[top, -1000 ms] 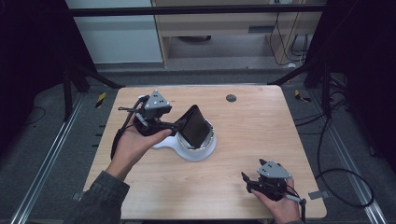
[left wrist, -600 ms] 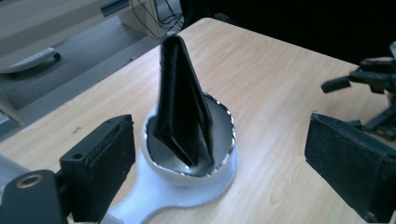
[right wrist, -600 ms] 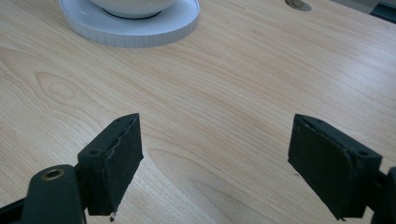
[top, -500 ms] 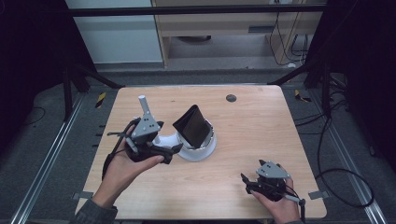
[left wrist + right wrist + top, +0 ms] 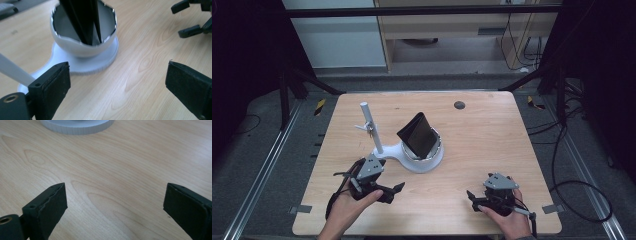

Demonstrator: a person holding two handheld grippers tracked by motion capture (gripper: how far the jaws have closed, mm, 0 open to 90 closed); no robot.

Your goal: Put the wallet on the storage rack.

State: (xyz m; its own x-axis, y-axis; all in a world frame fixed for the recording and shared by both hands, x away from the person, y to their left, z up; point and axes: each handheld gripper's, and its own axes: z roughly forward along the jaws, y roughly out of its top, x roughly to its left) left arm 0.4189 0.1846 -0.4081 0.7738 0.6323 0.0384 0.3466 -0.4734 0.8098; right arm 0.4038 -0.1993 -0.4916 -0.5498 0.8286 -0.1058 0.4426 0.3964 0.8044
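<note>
A white stand [image 5: 432,161] sits mid-table, a bowl joined to a base with an upright post [image 5: 370,125]. A black wallet [image 5: 417,135] leans upright in the bowl [image 5: 82,48], its folds [image 5: 82,17] seen close in the left gripper view. Something small hangs on the post [image 5: 368,130]. My left gripper [image 5: 394,194] rests on the table in front of the stand, jaws wide apart [image 5: 117,87] and just opened, nothing between them. My right gripper [image 5: 473,200] lies near the front right, also just opened and empty [image 5: 115,207]. It faces the stand's base [image 5: 75,125].
The wooden table [image 5: 492,140] has a small dark round mark [image 5: 459,105] at the back. Metal rails and cables run along the floor on both sides. The right gripper [image 5: 192,18] shows farther off in the left gripper view.
My left gripper let go of the wallet, came down and back from the bowl to the table's front left. The wallet stays in the bowl. The right hand kept still.
</note>
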